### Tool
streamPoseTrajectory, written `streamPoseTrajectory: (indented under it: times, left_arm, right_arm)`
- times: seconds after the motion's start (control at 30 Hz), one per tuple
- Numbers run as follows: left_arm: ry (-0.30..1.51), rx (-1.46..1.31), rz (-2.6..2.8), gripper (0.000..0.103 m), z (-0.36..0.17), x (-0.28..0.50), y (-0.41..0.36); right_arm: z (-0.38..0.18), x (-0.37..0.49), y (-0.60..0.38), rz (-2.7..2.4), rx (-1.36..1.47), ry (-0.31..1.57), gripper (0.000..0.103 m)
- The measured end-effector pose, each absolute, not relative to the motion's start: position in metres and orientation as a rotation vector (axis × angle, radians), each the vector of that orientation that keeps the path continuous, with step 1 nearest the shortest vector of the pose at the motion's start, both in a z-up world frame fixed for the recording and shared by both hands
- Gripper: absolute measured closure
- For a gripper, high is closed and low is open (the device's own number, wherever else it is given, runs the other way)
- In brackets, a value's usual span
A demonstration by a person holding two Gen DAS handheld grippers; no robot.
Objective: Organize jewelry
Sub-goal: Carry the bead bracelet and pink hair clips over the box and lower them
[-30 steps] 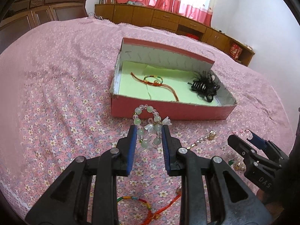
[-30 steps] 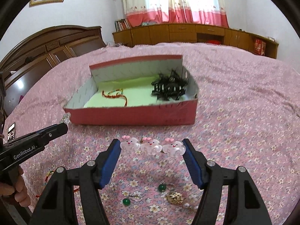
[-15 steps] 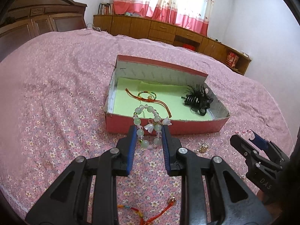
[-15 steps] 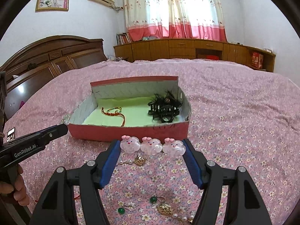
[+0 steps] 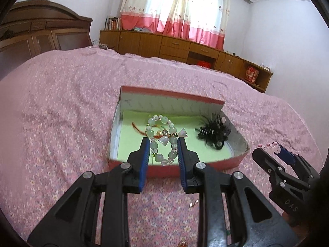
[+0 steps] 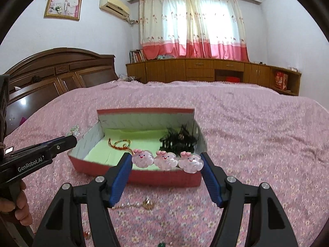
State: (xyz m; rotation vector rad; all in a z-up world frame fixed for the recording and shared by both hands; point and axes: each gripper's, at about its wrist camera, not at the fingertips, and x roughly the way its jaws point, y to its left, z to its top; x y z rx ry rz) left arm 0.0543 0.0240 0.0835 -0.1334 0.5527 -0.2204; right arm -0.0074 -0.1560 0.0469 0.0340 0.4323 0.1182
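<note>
The left gripper (image 5: pixel 162 150) pinches a bead bracelet (image 5: pixel 162 142) of pale green and clear beads between its blue jaws, gripping the loop by its lower sides so that the upper arc and the small white flower charms stand free above the tips. Held that way the bracelet keeps its round shape and should drop flat when let go. In the left wrist view it shows in front of the green lining of the red box (image 5: pixel 164 169), which sits on the pink flowered bed (image 5: pixel 61 103) at twelve o'clock from the gripper.

The right gripper (image 6: pixel 167 161) has its jaws spread wide and pressed on the two ends of a pink piglet hair clip (image 6: pixel 167 161), three translucent faces in a row; the long piece is taken endwise, probably because that is its firmest span. It hovers just short of the box's near wall.

Inside the box a red cord bracelet (image 6: pixel 119 144) lies at ten o'clock and a black feathered clip (image 6: pixel 176 142) at one o'clock, leaving the middle of the lining free, likely for these two pieces. A gold pendant chain (image 6: pixel 147 203) lies on the bed, not yet collected.
</note>
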Motion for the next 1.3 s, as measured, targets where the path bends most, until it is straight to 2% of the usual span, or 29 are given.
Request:
streamPoseTrajectory:
  times: [0.47,1.3]
  left_arm:
    - [0.516,-0.092,-0.208,0.085,0.088,0.098,0.012]
    - [0.784,-0.066,-0.2,0.083,0.03,0.146,0.004]
  right_arm:
    - [0.053,0.044,-0.159,0.102,0.005,0.399,0.034]
    - [0.002,0.104,-0.164,0.089,-0.002,0.681,0.034]
